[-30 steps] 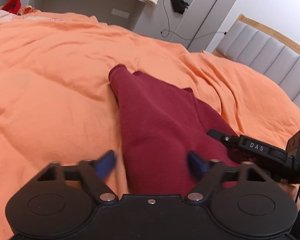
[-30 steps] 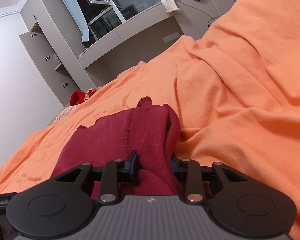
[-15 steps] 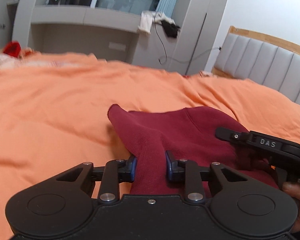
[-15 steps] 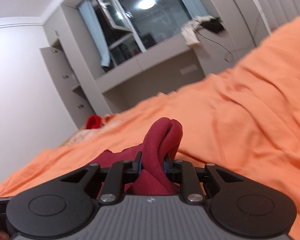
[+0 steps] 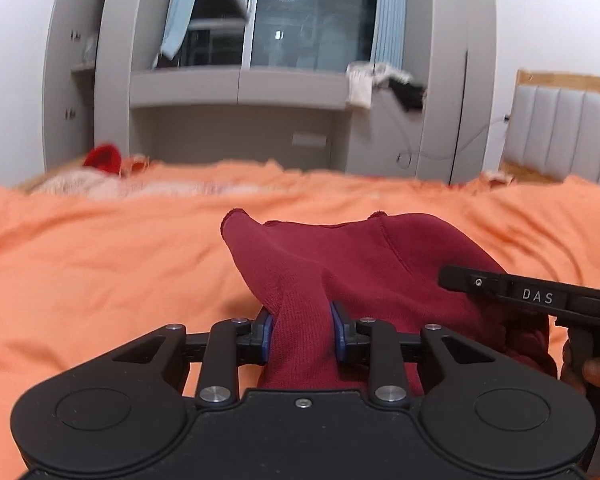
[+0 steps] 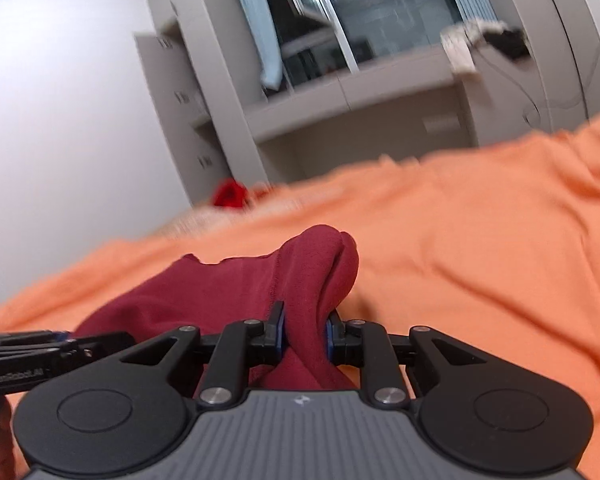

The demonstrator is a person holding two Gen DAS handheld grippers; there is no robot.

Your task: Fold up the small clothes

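Both grippers have risen since a second ago, lifting the near end of a dark red garment (image 5: 340, 264) off the orange bedspread (image 5: 100, 264); the window and grey shelving now fill the upper half of both views, where bedding filled them before. A second ago the left gripper (image 5: 302, 336) stood wide with the cloth loose between its blue pads; now its jaws are clamped on a bunched fold of the fabric. The right gripper (image 6: 304, 334) likewise pinches a thick roll of the same garment (image 6: 228, 288) between its pads, tighter than a second ago.

Held at its near edge by both grippers, the garment runs with its long axis away from the cameras toward the far edge of the bed, its far end pointing at the shelving under the window. That far end rests near the middle of the bedspread (image 6: 480, 240), well clear of the padded headboard (image 5: 560, 132) on the right. A small red item (image 5: 102, 158) lies at the bed's far left corner.
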